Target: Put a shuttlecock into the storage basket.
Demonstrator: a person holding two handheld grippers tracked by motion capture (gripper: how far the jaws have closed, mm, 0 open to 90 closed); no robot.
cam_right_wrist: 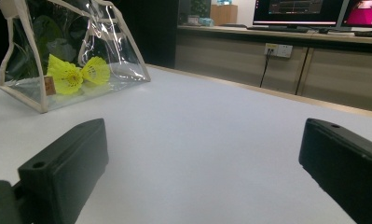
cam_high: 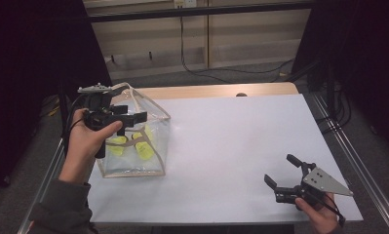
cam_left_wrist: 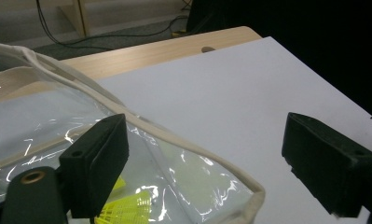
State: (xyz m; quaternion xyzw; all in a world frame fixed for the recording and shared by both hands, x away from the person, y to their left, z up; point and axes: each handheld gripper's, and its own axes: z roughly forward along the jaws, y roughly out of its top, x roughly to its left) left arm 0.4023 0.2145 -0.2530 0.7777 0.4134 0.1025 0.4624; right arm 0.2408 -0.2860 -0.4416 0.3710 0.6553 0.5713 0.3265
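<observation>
My right tool [cam_high: 283, 176] sat low at the near corner of the white tabletop [cam_high: 231, 146], and its jaws were wide with nothing between them. Further off, on the left side, my left tool [cam_high: 141, 117] hung over the top of the clear bag [cam_high: 153, 146]. Its jaws were wide too, and they were not pinching anything, though the bag's cloth edge [cam_left_wrist: 174, 137] ran just under them. The bag stood up by itself near the left edge of the tabletop. Inside it lay yellow shuttlecocks [cam_right_wrist: 76, 72], down at the bottom. I think I was done with dropping things in, or just letting go of the bag. Next I would need to pull my left tool away gently, so the bag did not tip.
</observation>
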